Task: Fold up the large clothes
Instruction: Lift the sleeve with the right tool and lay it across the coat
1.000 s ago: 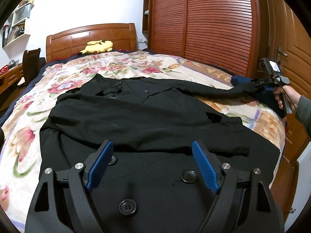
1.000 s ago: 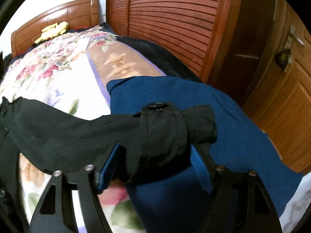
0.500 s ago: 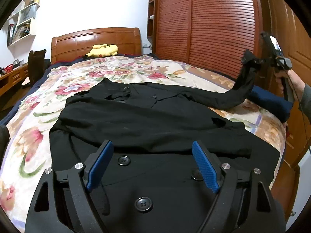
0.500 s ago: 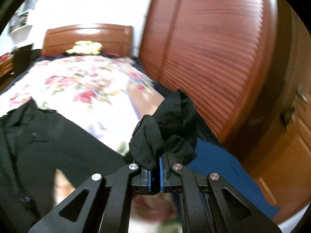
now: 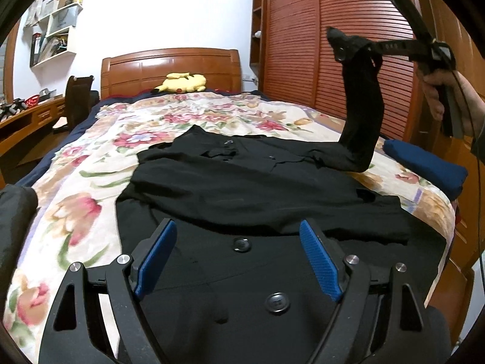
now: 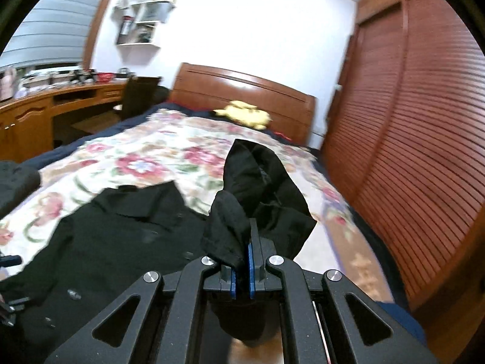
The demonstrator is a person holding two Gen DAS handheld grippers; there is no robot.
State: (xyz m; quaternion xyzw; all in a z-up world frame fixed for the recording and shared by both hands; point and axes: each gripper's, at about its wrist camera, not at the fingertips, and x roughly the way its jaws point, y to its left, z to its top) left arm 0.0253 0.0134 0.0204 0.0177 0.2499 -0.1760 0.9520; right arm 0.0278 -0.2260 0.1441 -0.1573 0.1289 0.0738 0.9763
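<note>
A large black coat point(image 5: 257, 194) with big black buttons lies spread on the floral bedspread point(image 5: 91, 194). My left gripper point(image 5: 239, 257) is open and empty, just above the coat's lower front. My right gripper point(image 6: 241, 268) is shut on the end of the coat's right sleeve point(image 6: 257, 188). In the left wrist view that sleeve point(image 5: 362, 115) rises steeply from the coat to the right gripper point(image 5: 360, 48), held high by the wardrobe. The coat also shows in the right wrist view point(image 6: 106, 242).
A folded dark blue cloth point(image 5: 424, 163) lies at the bed's right edge. A yellow plush toy point(image 5: 182, 82) sits by the wooden headboard point(image 5: 169, 66). Slatted wardrobe doors point(image 5: 333, 45) stand to the right. A desk and chair point(image 5: 78, 100) stand to the left.
My right gripper closed on the sleeve end and lifted it high off the bed, swinging towards the coat. My left gripper stayed open and shifted slightly over the coat.
</note>
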